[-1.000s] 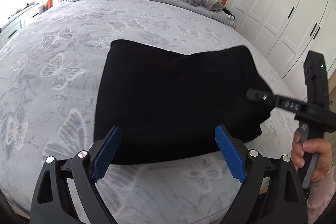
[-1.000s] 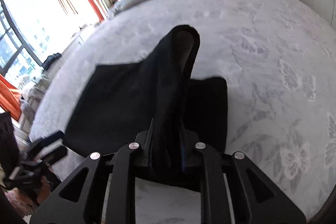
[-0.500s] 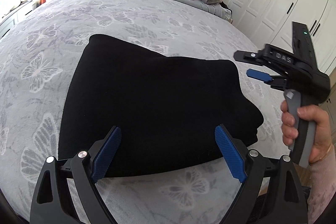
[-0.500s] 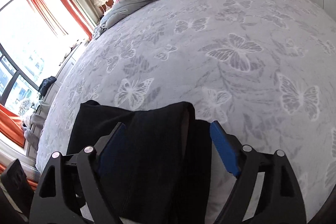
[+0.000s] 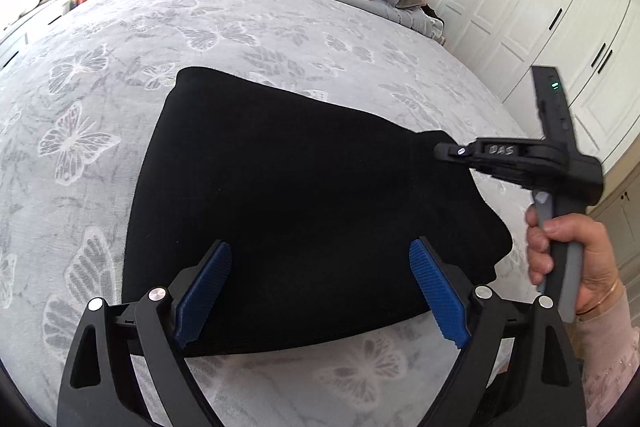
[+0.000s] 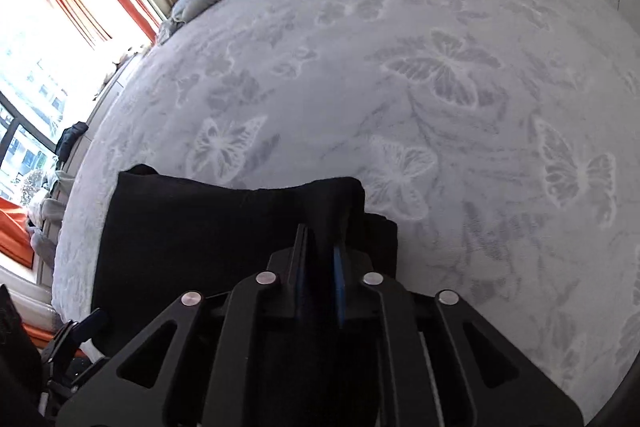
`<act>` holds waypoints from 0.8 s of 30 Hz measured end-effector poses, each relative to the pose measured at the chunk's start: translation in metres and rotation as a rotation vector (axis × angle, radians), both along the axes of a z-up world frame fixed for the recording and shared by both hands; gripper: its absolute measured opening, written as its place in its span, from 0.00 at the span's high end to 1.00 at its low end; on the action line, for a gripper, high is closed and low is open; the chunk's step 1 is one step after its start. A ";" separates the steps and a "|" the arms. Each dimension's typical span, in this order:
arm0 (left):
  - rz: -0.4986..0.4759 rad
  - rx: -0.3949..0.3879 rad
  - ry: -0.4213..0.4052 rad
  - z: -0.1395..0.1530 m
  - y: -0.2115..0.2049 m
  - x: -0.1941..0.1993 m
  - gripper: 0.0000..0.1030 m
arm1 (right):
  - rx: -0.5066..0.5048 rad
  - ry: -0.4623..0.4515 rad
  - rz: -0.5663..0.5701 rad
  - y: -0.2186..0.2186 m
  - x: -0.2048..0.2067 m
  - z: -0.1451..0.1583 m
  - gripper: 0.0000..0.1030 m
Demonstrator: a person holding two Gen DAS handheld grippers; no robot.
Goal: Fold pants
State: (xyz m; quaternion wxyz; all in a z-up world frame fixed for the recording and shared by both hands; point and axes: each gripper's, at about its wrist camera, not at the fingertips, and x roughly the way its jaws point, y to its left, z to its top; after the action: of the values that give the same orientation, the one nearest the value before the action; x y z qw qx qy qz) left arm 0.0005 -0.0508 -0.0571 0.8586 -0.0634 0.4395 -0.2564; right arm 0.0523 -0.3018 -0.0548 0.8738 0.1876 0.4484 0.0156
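Wide grey butterfly bedspread [image 5: 280,39] lies bare beyond the black pants [image 5: 304,211], folded flat near the bed's front edge. Left gripper [image 5: 320,295] hangs spread over their near hem. Right gripper [image 6: 320,267] is closing, pinching their raised right corner.

The person's hand [image 5: 572,251] is wearing a thin gold bangle and a pale pink sleeve [image 5: 608,355]. Both grippers are showing matte black frames with silver screws and ribbed blue pads [image 5: 204,295], and the right gripper [image 5: 452,151] is carrying a grey handle, a green light and the lettering "DAS".
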 end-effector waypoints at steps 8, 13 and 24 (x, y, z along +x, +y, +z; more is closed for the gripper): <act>0.005 0.030 -0.013 -0.001 0.002 -0.008 0.14 | 0.123 -0.009 0.092 0.023 -0.080 0.004 0.45; 0.003 0.071 -0.032 -0.003 -0.003 -0.014 0.14 | 0.041 0.055 0.076 0.033 -0.087 -0.030 0.64; 0.028 -0.098 -0.039 0.017 0.030 -0.009 0.11 | 0.074 0.076 0.046 0.024 -0.107 -0.036 0.66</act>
State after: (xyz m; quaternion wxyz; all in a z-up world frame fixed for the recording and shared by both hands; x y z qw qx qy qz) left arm -0.0087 -0.0207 -0.0398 0.8663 -0.1066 0.4086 -0.2668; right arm -0.0549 -0.2779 -0.0906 0.8481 0.2099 0.4844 0.0449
